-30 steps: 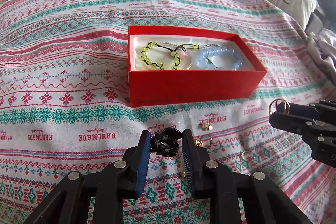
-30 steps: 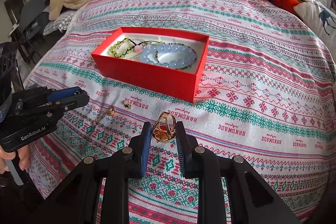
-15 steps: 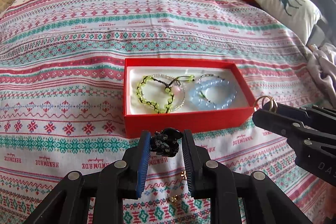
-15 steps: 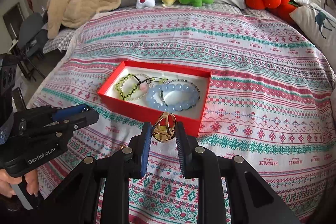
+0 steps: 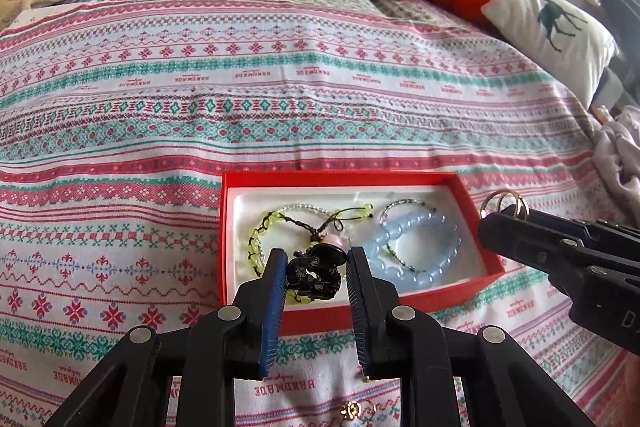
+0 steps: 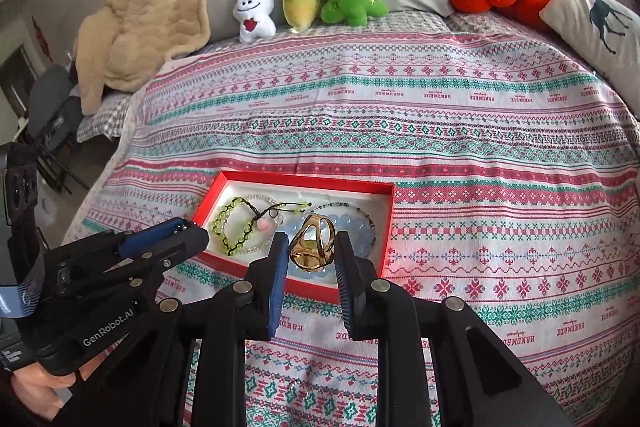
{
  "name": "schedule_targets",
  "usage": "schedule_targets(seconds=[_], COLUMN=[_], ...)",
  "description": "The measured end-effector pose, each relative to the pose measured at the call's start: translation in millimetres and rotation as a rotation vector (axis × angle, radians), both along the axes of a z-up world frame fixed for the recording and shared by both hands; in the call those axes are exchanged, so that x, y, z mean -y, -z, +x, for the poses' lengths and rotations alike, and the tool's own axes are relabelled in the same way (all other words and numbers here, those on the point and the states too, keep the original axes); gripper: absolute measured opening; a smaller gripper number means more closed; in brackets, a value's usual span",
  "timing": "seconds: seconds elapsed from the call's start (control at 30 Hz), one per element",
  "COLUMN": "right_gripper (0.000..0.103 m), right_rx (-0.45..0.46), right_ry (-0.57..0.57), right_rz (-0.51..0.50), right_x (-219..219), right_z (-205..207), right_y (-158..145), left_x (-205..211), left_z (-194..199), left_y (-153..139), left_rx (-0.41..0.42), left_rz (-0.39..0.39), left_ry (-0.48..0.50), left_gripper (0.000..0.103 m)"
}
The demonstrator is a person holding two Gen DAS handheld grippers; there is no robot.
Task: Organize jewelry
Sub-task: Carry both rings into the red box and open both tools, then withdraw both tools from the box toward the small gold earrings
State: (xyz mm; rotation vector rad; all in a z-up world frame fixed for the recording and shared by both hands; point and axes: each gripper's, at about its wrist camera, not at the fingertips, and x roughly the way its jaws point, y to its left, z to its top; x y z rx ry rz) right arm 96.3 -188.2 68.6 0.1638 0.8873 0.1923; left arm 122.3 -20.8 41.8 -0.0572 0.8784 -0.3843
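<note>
- Left wrist view: our left gripper (image 5: 316, 277) is clamped on a black beaded ornament (image 5: 314, 277), pinched between both blue pads; what kind of piece it is we cannot tell.
- It hangs just ahead of the fingertips, over the near wall of the red jewelry box (image 5: 352, 315), so we judge it is being brought in for dropping.
- Right wrist view: our right gripper (image 6: 312, 251) grips a gold ring (image 6: 313, 245) upright between its pads, over the same box's near edge.
- Beyond both tools, inside the box, lie a green beaded bracelet (image 6: 234, 229) and a pale blue beaded bracelet (image 5: 416, 247).
- Only the left view shows a small gold piece (image 5: 354, 409) on the patterned bedspread (image 5: 280, 99) below the fingers.
- Only the right view shows the hand (image 6: 38, 389) carrying the left tool.
</note>
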Motion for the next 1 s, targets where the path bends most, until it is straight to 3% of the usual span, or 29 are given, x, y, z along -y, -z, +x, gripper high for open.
schedule_targets(seconds=[0.33,0.6,0.73,1.0], right_gripper=[0.025,0.025,0.025,0.025], right_rx=[-0.080,-0.096,-0.097,-0.103], right_ry=[0.041,0.044,0.040,0.032], right_rz=[0.019,0.012,0.011,0.005], right_x=[7.3,10.9,10.9,7.1], right_z=[24.3,28.0,29.7,32.4], right_y=[27.7,34.3,35.5,38.7], left_x=[5.1,3.5,4.0,0.6], left_z=[18.6,20.0,15.3,5.5], left_y=[25.0,29.2,25.7,17.5], left_rx=[-0.019,-0.020,-0.009,-0.017], left_rz=[0.037,0.051,0.054,0.057], left_ry=[-0.042,-0.060,-0.054,-0.056], left_gripper=[0.025,0.026,0.040,0.047])
